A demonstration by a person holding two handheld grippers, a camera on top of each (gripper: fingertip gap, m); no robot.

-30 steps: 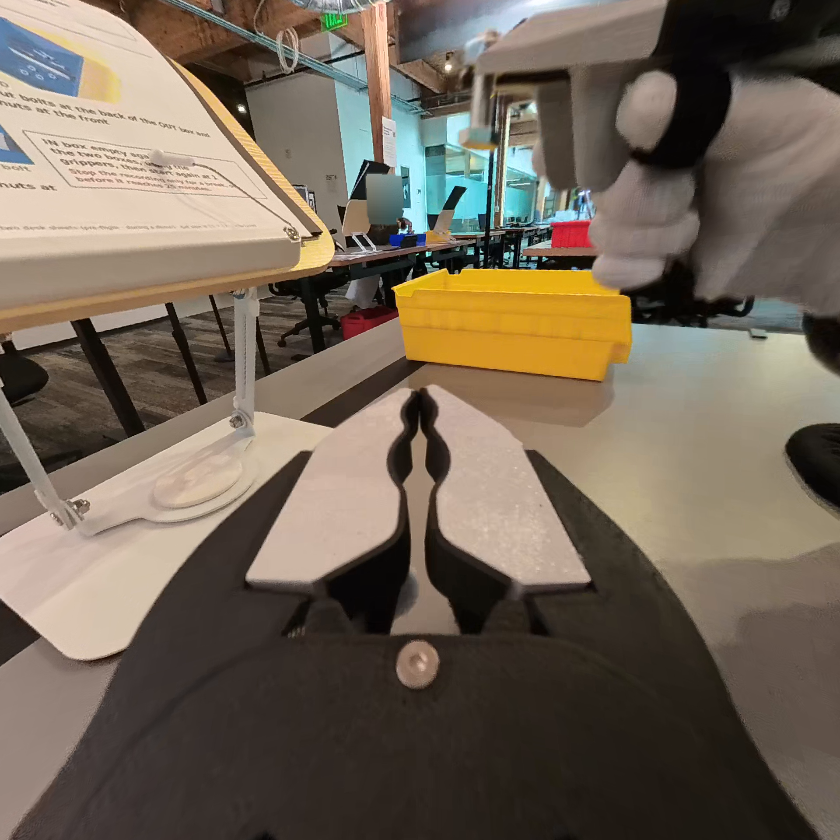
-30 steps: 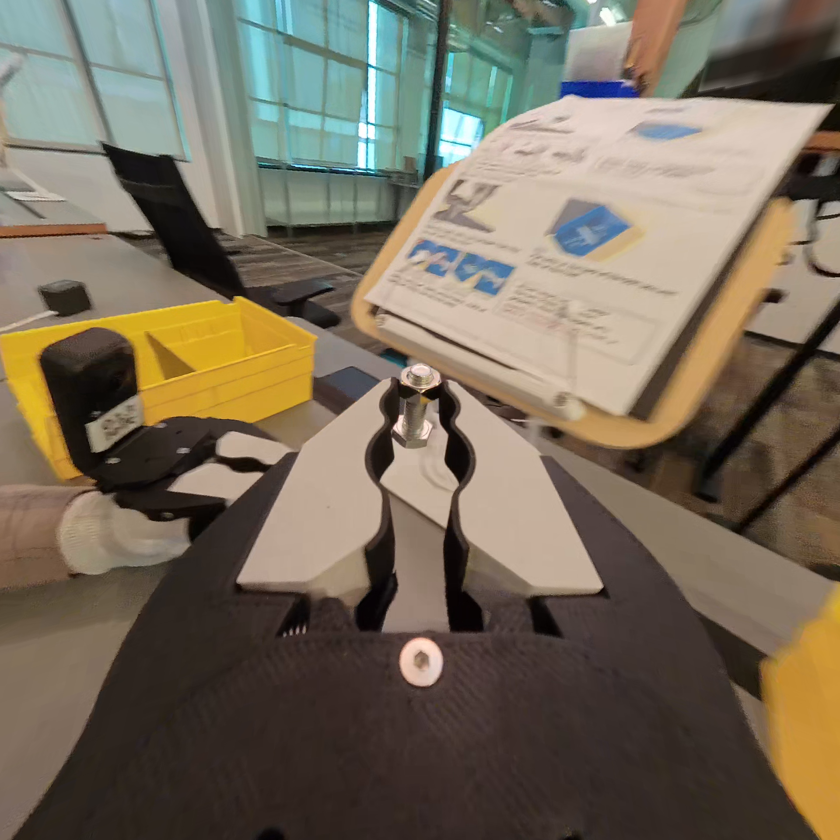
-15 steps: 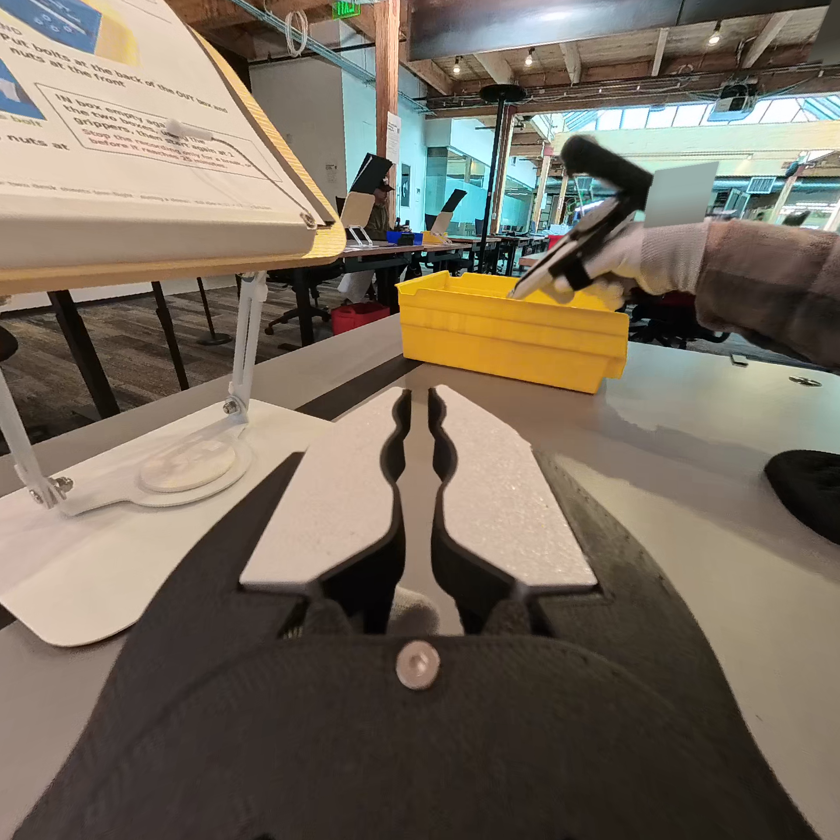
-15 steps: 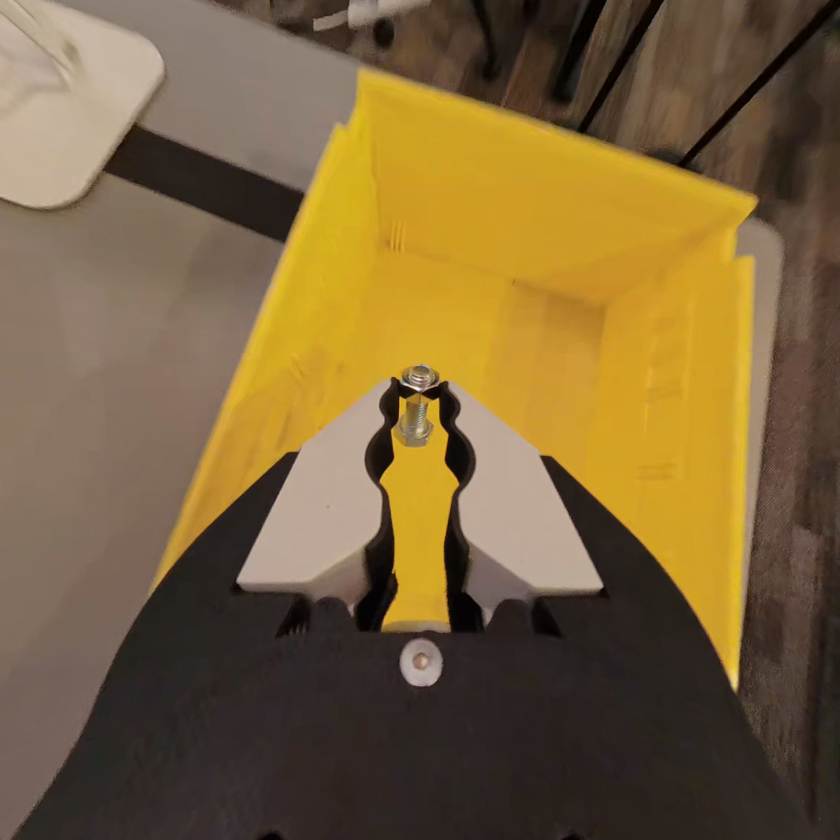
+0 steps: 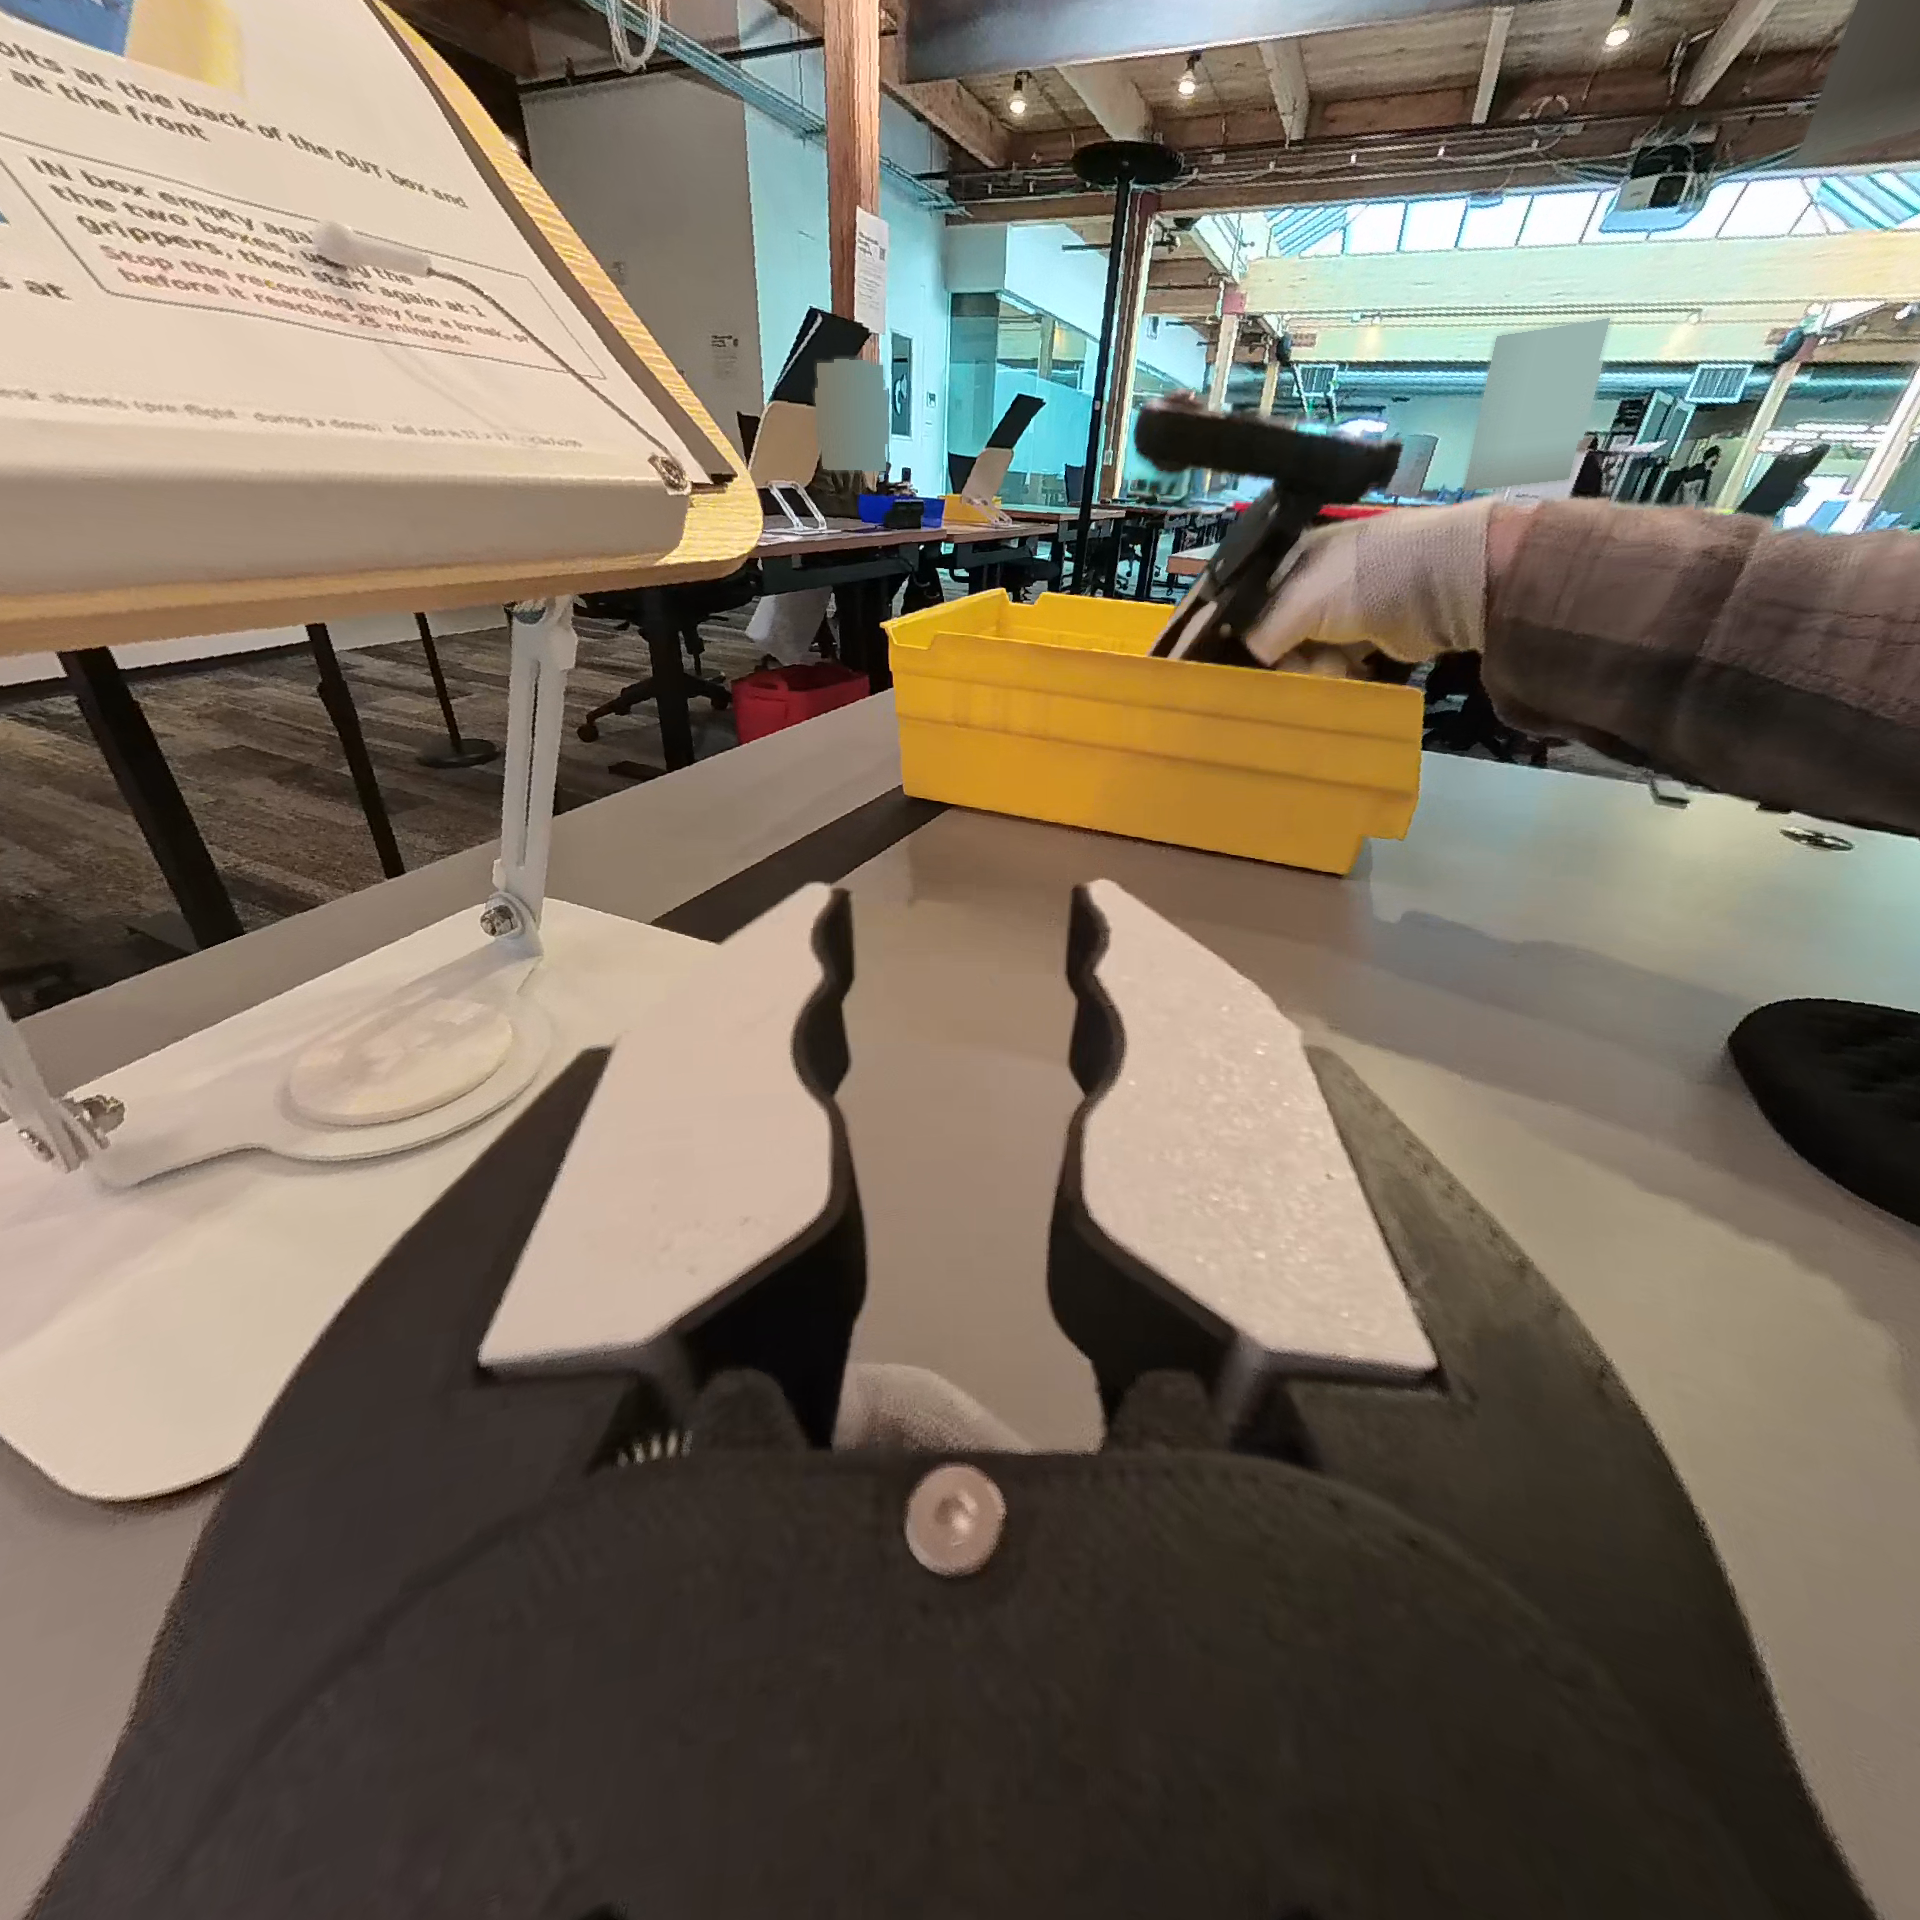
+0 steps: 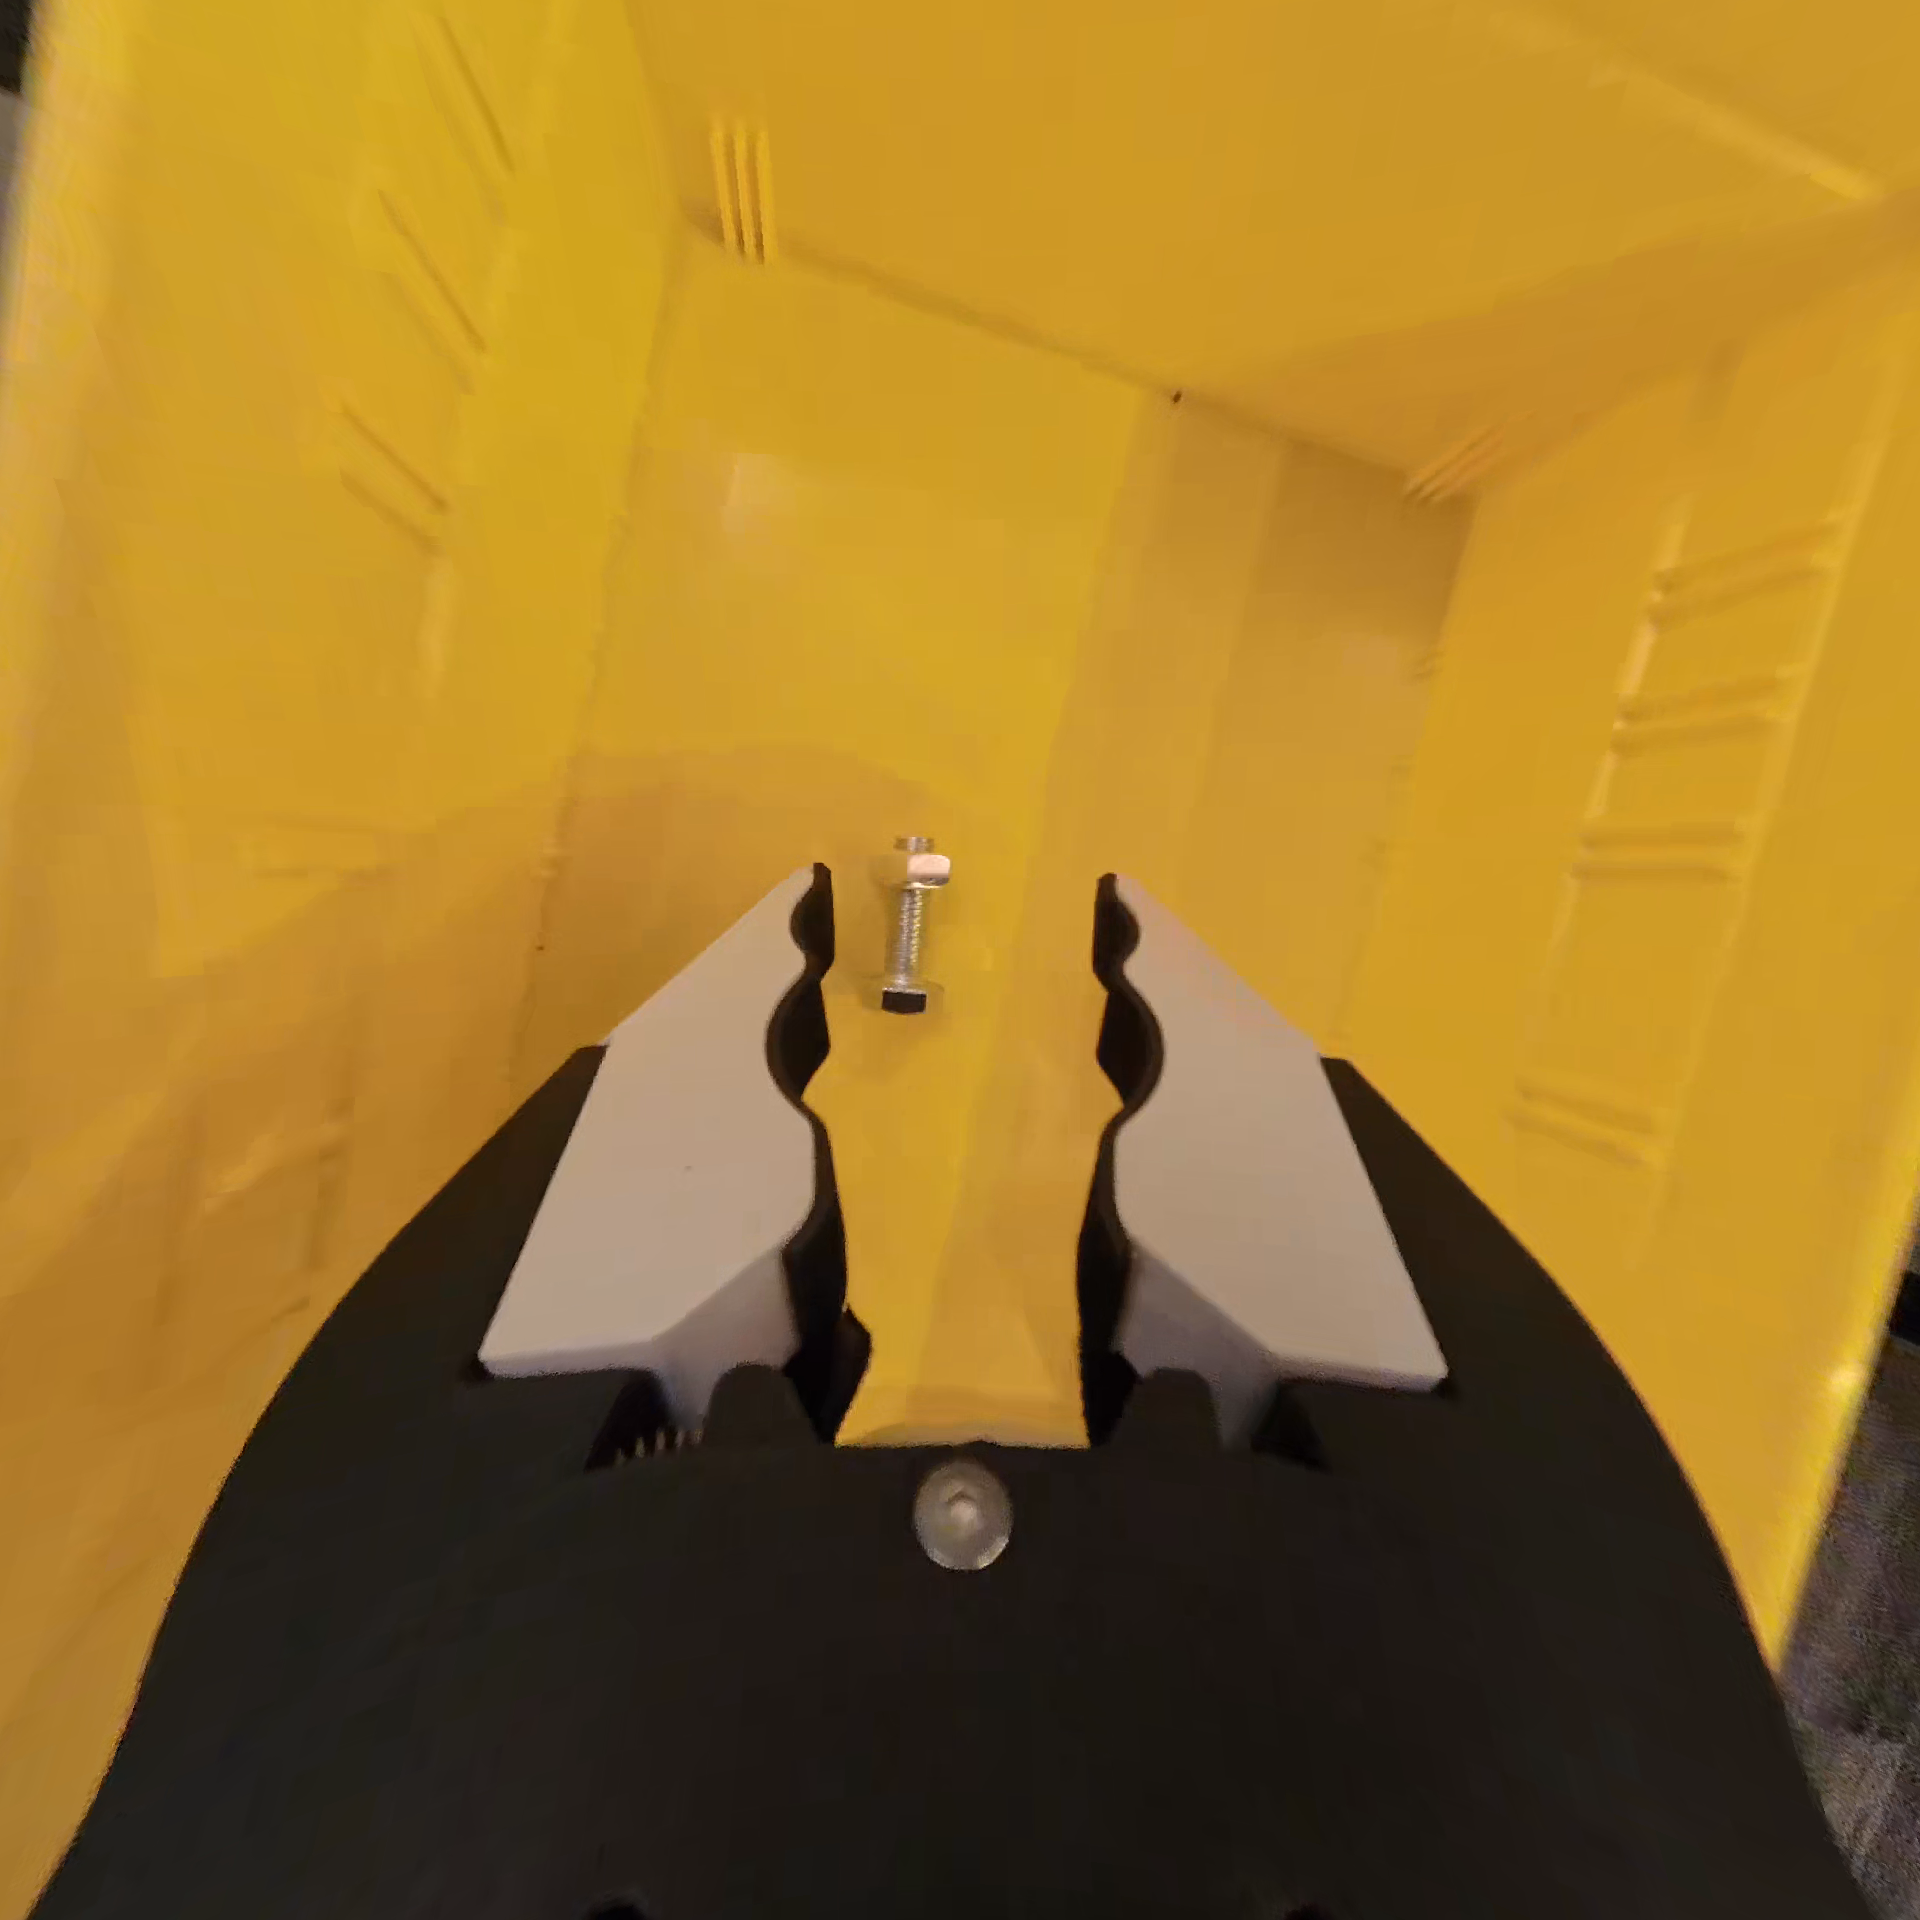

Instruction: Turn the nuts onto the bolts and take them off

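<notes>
Since 0.5 s ago both pairs of jaws have spread apart, and the small silver bolt [image 6: 907, 925] with a hex nut [image 6: 914, 865] threaded near its far end has left the right gripper [image 6: 961, 883] and now sits free between the fingertips, close to the left one, against the bin floor; whether it is resting there or in the air cannot be told. In the left wrist view, the left gripper [image 5: 954, 896] hovers low over the grey surface [image 5: 1558, 956] with its 2 pale grey fingers [image 5: 686, 1143] parted and nothing between them. Ahead stands the yellow plastic bin [image 5: 1143, 769], and a white-gloved hand [image 5: 1361, 592] in a plaid sleeve reaches the other black gripper down into it from the right. To the left, a white-based stand [image 5: 395, 1070] carries a tilted wooden board with a printed instruction sheet [image 5: 312, 343]. A black round pad [image 5: 1839, 1101] lies at the right edge. In the right wrist view, the right gripper points down inside the yellow bin [image 6: 312, 623], its walls filling the frame, with its jaws wide open and empty.
</notes>
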